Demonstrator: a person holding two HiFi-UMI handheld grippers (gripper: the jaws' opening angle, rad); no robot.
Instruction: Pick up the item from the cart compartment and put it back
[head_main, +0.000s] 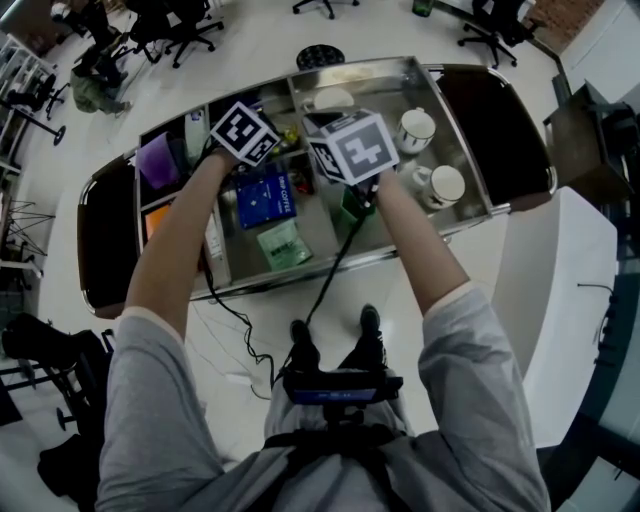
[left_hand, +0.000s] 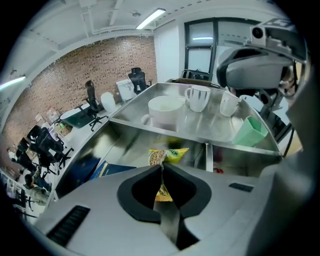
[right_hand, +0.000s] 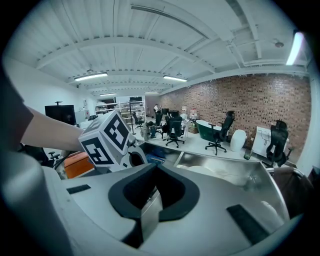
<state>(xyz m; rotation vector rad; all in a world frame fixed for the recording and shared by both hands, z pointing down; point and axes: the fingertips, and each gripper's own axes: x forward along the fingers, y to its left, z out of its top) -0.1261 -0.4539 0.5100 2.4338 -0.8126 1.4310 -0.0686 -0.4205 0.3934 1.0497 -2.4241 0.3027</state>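
Left tool (left_hand: 162, 168) clamped on yellow snack packet (left_hand: 169, 155), right tool (right_hand: 155, 189) closed, empty, blue box (head_main: 265, 196) lettering illegible

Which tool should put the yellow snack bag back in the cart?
Left. The left tool pinches the yellow snack bag over the cart; the right tool is shut and empty.

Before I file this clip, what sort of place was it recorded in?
Probably an open-plan office or lab: black swivel office chairs, a red brick wall, long ceiling strip lights, and a stainless steel compartment cart.
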